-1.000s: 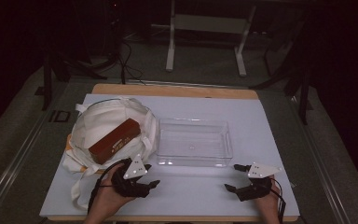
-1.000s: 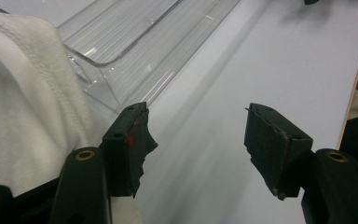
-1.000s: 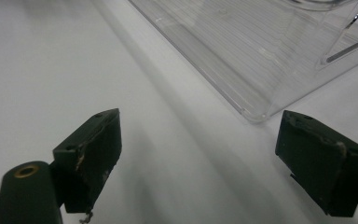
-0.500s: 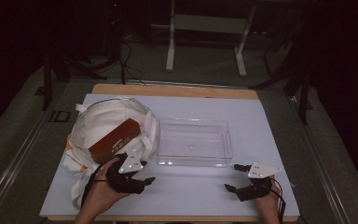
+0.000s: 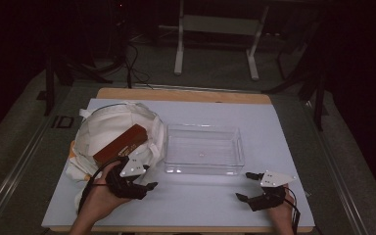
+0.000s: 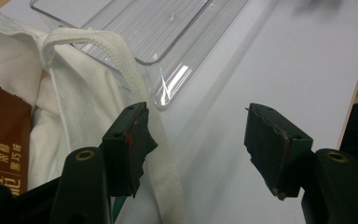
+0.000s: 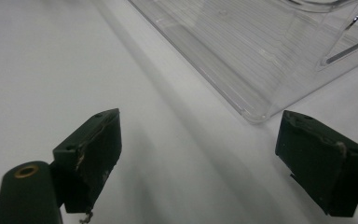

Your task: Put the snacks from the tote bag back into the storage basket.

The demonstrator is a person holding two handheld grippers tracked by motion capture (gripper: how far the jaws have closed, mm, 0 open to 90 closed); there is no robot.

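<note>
A white cloth bag lies at the table's left with a brown box in its open mouth. Just right of it stands an empty clear plastic tray. My left gripper is open at the bag's near right edge, jaws pointing right. In the left gripper view the left gripper gapes over bare table, the bag's strap runs under its left jaw, and the brown box sits far left. My right gripper is open near the tray's front right corner, nothing between its jaws.
A white mat covers the table, with a wooden edge at the back. Beyond the table stand a white frame's legs and cables on a dark floor. Bare mat lies between the grippers.
My left gripper has crept a little forward toward the bag's edge. The right gripper has stayed where it was.
</note>
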